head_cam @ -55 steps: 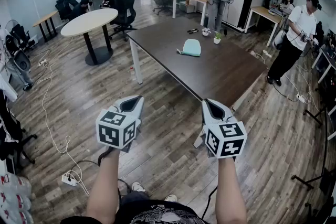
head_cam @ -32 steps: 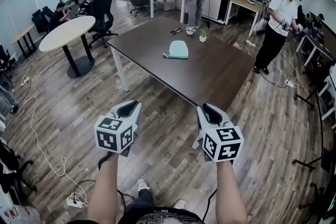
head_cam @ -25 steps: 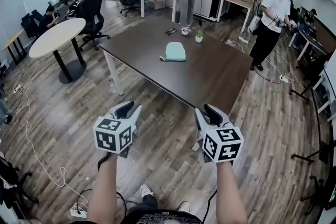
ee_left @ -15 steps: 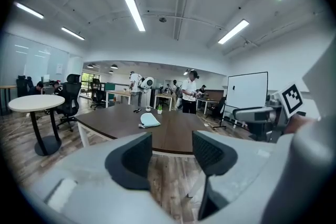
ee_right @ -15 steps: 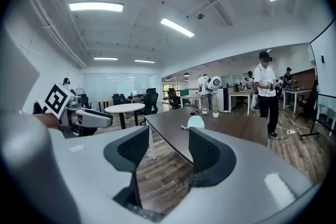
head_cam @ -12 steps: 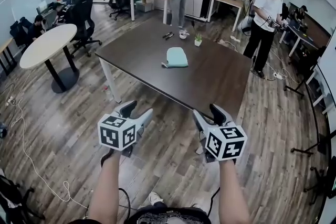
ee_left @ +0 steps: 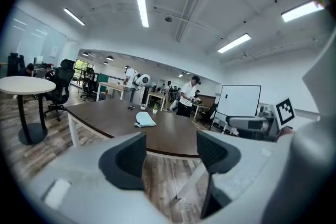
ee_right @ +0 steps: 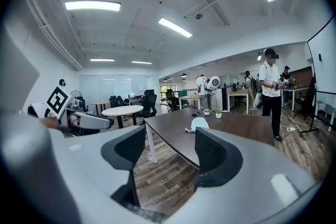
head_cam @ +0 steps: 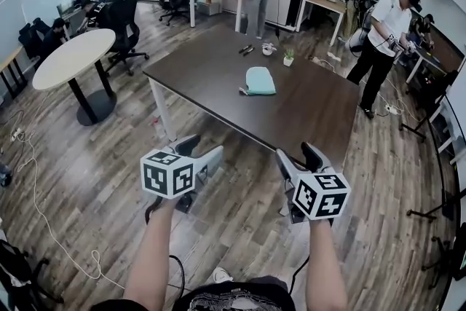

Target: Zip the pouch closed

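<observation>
A light teal pouch (head_cam: 260, 81) lies flat near the middle of the dark brown table (head_cam: 211, 73), far ahead of both grippers. It is small in the left gripper view (ee_left: 145, 119) and in the right gripper view (ee_right: 199, 124). My left gripper (head_cam: 202, 151) and right gripper (head_cam: 298, 154) hang side by side over the wooden floor, short of the table's near edge. Both have just been opening and now stand open, with nothing between the left gripper's pads (ee_left: 126, 157) or the right gripper's pads (ee_right: 212, 152).
A small potted plant (head_cam: 289, 58), a white bowl (head_cam: 268, 49) and dark small items (head_cam: 246, 49) sit at the table's far end. A round white table (head_cam: 69, 58) and office chairs (head_cam: 120, 11) stand to the left. A person (head_cam: 382, 40) stands at right. Cables (head_cam: 44, 229) trail across the floor.
Both grippers' jaws have spread from nearly closed to wide apart. I have come closer to the dark table, and both hands have shifted forward with me.
</observation>
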A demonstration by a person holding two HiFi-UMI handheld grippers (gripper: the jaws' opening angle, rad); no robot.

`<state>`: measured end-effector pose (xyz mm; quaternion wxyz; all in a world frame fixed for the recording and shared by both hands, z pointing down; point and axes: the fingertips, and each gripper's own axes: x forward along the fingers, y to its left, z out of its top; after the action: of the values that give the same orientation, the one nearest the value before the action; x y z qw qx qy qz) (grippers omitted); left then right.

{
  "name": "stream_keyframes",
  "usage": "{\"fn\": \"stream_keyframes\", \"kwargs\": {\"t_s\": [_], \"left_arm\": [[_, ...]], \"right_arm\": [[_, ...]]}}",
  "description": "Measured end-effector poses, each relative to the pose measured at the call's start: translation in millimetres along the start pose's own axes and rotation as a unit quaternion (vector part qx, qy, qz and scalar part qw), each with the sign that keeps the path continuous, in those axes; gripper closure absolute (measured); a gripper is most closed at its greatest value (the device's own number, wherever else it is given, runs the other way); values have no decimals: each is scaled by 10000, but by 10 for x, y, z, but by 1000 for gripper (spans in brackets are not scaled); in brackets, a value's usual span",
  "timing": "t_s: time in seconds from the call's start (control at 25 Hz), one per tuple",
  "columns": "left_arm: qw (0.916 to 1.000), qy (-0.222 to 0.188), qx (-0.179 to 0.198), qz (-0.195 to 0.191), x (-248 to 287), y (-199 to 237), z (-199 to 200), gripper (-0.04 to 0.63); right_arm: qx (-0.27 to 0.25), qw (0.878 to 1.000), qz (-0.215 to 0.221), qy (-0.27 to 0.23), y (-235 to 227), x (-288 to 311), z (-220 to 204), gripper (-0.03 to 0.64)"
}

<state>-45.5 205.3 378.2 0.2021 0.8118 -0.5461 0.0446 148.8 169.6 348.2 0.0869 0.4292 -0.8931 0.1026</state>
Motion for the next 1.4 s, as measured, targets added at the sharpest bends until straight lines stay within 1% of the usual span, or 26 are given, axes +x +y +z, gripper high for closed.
{"fn": "stream_keyframes", "kwargs": {"t_s": [0.32,0.52,0.72,0.8,0.92,1.16,1.4], "left_arm": [[9998,-147,-37,119,-11,184,146,285],[9999,-90,-8,98,133,237,172,285],[9998,-113,60,160,384,355,252,285],[9997,-150,79,202,509,422,335,285],[9996,-95,117,218,756,518,414,285],[9997,14,190,167,1383,659,622,285],[9997,73,194,155,1976,854,821,285]], "right_arm": [[-62,10000,-36,-2,43,188,52,330],[-51,10000,-35,0,-27,339,67,330],[-2,10000,-52,-28,-232,593,75,330],[23,10000,-61,-20,-332,719,97,330],[51,10000,-75,-17,-504,926,136,330],[138,9999,-79,27,-954,1420,238,330],[95,9999,-44,89,-1330,1925,374,330]]}}
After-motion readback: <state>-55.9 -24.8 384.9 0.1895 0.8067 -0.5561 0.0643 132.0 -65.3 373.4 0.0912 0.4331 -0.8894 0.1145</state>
